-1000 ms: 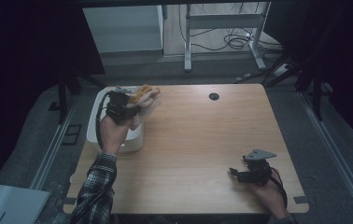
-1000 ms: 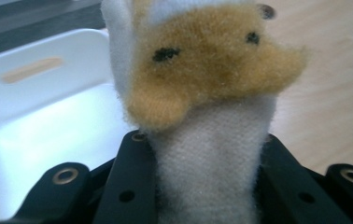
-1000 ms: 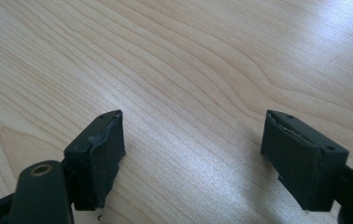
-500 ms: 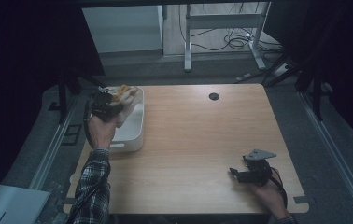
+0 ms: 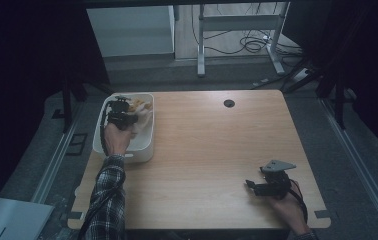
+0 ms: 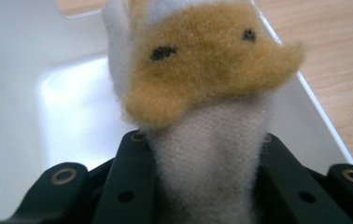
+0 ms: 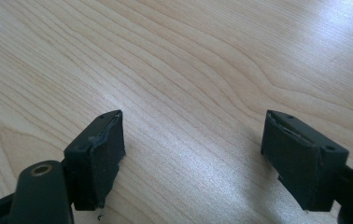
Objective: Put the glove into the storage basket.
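A white and tan plush toy (image 6: 207,88) with two small black marks on its tan patch is clamped between the jaws of my left gripper (image 6: 207,163). In the high view that left gripper (image 5: 127,117) hangs over the inside of the white bin (image 5: 147,145) at the table's far left, the plush toy (image 5: 139,106) poking out beyond it. My right gripper (image 7: 193,154) rests near the table's front right with its jaws wide apart and only bare wood between them; the high view shows the right gripper (image 5: 257,186) under its grey plate.
The wooden table (image 5: 217,150) has a round cable hole (image 5: 229,103) near its far edge. Beyond the table stand a white cabinet (image 5: 132,30) and a metal frame (image 5: 237,30) with cables on the floor. A pale sheet (image 5: 12,220) lies on the floor at front left.
My left hand has carried the plush toy leftward and down, from above the bin's right rim into the space over the bin's inside. The right gripper has stayed put.
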